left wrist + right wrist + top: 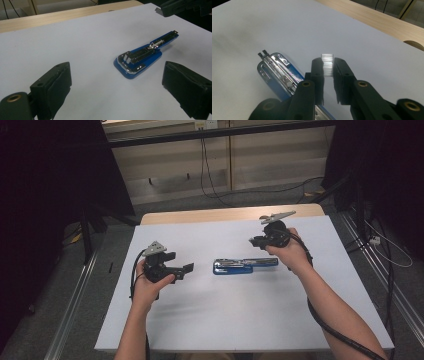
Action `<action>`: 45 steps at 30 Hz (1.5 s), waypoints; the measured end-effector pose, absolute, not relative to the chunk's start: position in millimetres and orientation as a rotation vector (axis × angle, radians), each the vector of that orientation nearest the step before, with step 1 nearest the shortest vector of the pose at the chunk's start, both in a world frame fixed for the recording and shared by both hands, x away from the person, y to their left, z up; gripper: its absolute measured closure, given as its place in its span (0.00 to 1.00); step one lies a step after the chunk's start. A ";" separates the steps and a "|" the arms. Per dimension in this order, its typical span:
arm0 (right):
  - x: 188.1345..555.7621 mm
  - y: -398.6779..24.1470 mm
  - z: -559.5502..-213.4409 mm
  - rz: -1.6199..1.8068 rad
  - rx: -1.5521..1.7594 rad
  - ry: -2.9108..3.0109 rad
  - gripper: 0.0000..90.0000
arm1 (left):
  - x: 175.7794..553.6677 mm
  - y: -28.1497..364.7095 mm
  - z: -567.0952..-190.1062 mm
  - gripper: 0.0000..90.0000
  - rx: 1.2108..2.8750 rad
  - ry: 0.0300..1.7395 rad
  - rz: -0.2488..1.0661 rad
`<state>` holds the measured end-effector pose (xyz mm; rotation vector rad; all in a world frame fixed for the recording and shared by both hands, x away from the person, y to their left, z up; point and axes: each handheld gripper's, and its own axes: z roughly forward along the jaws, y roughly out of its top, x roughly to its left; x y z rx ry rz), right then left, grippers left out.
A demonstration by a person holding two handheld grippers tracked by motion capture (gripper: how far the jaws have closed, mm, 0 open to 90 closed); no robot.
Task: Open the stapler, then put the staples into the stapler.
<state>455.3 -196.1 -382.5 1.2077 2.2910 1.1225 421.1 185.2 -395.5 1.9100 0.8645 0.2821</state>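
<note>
Right gripper view: a silvery strip of staples [327, 62] is clamped between the right gripper's [328, 65] jaws just above the opened blue stapler [277, 75] lying mid-table, while the left gripper [116, 82] is held wide open, empty.

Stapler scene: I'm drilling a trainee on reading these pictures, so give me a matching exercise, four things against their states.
Things:
1. stapler
2. strip of staples
3. left gripper
4. right gripper

States:
A. jaws wide apart, nothing between them
B. lying opened out flat on the white table
C. pinched between two black jaws
D. shut on a small silvery thing

Pairs: 1-B, 2-C, 3-A, 4-D
</note>
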 end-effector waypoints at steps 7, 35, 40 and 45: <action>457.1 -184.4 -384.3 1.122 1.153 2.329 0.88 | 422.0 189.6 -393.8 0.09 1.889 0.866 0.282; 460.1 -153.3 -388.0 1.142 1.028 2.433 0.88 | 420.4 206.1 -393.6 0.09 1.867 0.895 0.322; 459.6 -148.9 -387.6 1.151 1.012 2.442 0.88 | 419.9 208.1 -393.2 0.09 1.859 0.907 0.325; 458.9 -147.6 -386.5 1.157 1.001 2.445 0.88 | 421.9 206.8 -393.8 0.09 1.852 0.902 0.319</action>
